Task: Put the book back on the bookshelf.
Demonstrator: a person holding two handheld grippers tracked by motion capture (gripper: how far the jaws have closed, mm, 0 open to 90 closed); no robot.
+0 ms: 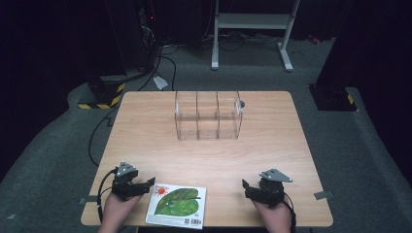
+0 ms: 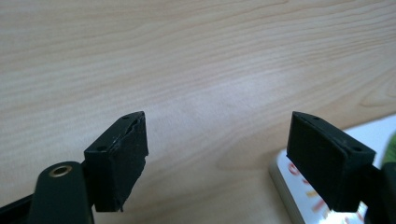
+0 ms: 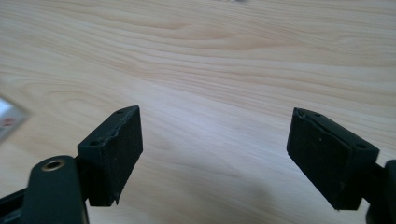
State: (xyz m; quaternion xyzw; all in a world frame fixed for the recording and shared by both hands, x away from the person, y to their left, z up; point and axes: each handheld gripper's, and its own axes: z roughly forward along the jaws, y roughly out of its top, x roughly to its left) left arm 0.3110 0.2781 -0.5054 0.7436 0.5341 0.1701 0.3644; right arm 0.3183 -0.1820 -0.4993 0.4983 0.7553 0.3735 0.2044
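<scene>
In the high view, the person's 2 hands are resting near the near edge of the pale wooden table (image 1: 145, 141), each holding a black two-jaw gripper. The left gripper (image 1: 148, 184) is sitting by the near-left corner with its jaws spread and holding nothing, pointing toward the flat square picture book with a green leaf and red sun on its white cover (image 1: 177, 206), which is lying face up at the near edge, just beside that gripper's tips. That placement suggests the book is lined up for the left gripper to take first. The right gripper (image 1: 245, 188) is waiting near the near-right corner, well apart from the book, jaws also spread and empty. The clear plastic rack with 3 upright compartments (image 1: 208, 116) is standing toward the far edge, centred; all 3 compartments are looking empty, likely waiting to receive the book on edge.

In the left gripper view, the jaws are standing wide apart over bare wood, and the book's white corner (image 2: 303, 193) is showing just beside the right-hand jaw, partly behind it.

In the right gripper view, the jaws are gaping equally wide over bare wood, gripping nothing.
</scene>
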